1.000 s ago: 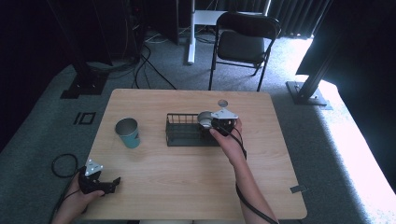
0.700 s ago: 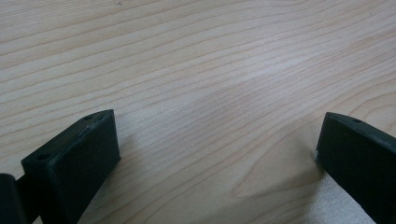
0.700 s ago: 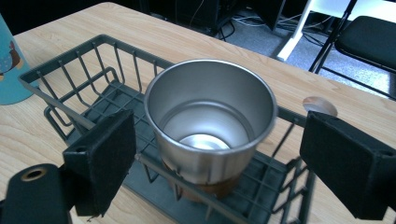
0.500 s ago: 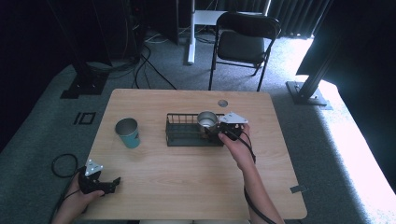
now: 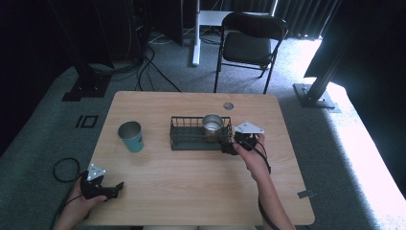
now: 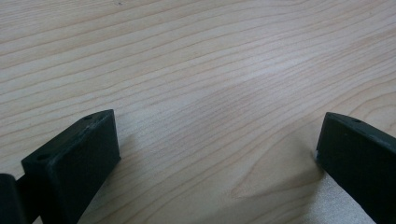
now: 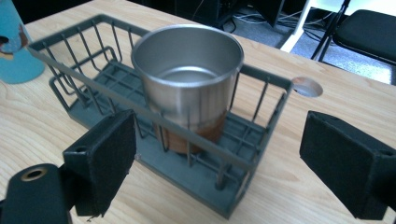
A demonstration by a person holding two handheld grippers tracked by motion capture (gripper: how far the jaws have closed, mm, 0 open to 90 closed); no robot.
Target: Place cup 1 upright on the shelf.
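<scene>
Now the steel cup [image 7: 189,79] stands upright in the wire basket [image 7: 84,116], at its right end, apparently just set down: the right gripper [image 5: 229,145] gapes empty beside it. Left gripper [image 5: 111,189] idles wide open near the table's [image 5: 191,191] front edge.

Daylight pours in from the right and burns out the carpet [image 5: 368,158] there to white, while the room's left and back stay nearly black. The bench [image 5: 191,191] is evenly lit, shadows soft. Up close, the steel cup [image 7: 189,84] shows mild glare inside; near jaws look slightly soft.
</scene>
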